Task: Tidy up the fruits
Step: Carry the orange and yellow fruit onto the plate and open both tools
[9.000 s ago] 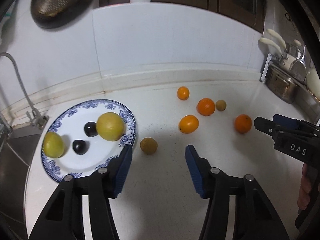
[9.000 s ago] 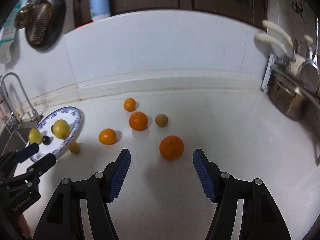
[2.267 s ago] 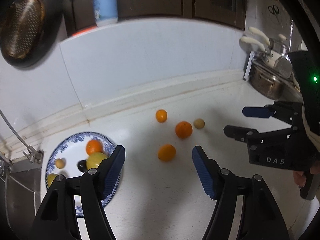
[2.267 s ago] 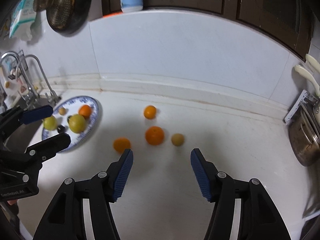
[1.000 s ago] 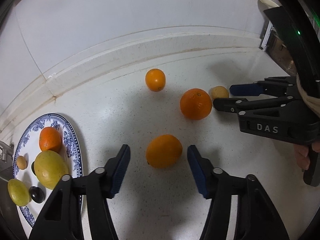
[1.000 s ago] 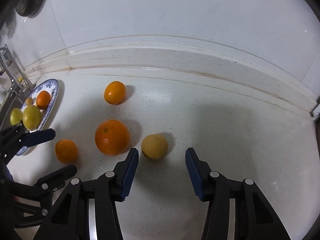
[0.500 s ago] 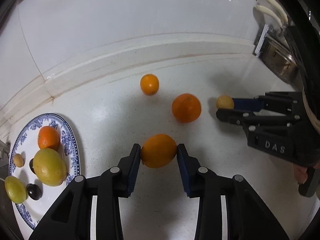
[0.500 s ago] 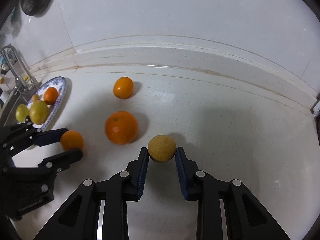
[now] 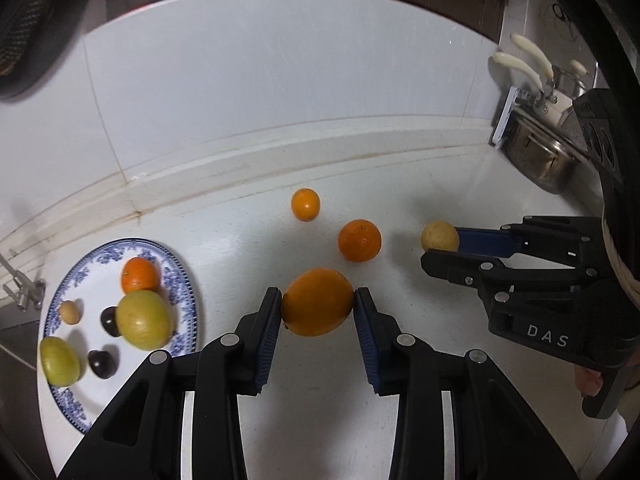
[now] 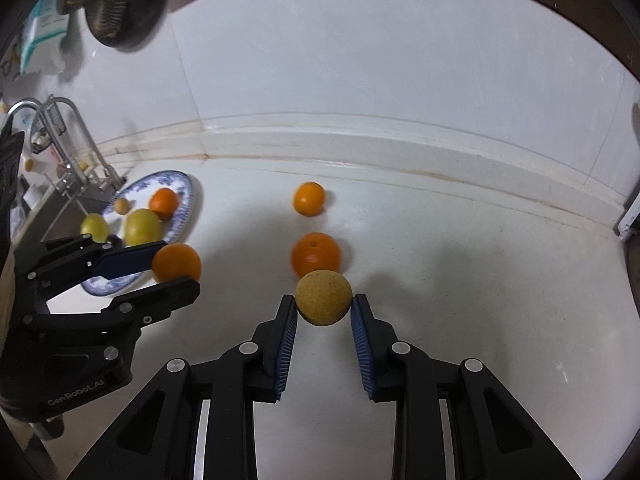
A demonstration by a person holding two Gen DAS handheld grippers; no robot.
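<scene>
My left gripper is shut on an orange and holds it above the white counter. My right gripper is shut on a small tan-yellow fruit, also lifted. In the left wrist view the tan-yellow fruit shows between the right gripper's fingers at the right. The right wrist view shows the held orange in the left gripper near the plate. Two more oranges lie on the counter, a large one and a smaller one behind it. The blue-patterned plate at the left holds several fruits.
A sink and tap lie left of the plate. A steel pot and utensils stand at the far right. The white tiled wall closes the back of the counter. A pan hangs on the wall.
Both grippers closed on their fruits, the left on the orange and the right on the tan-yellow fruit, and then lifted them off the counter.
</scene>
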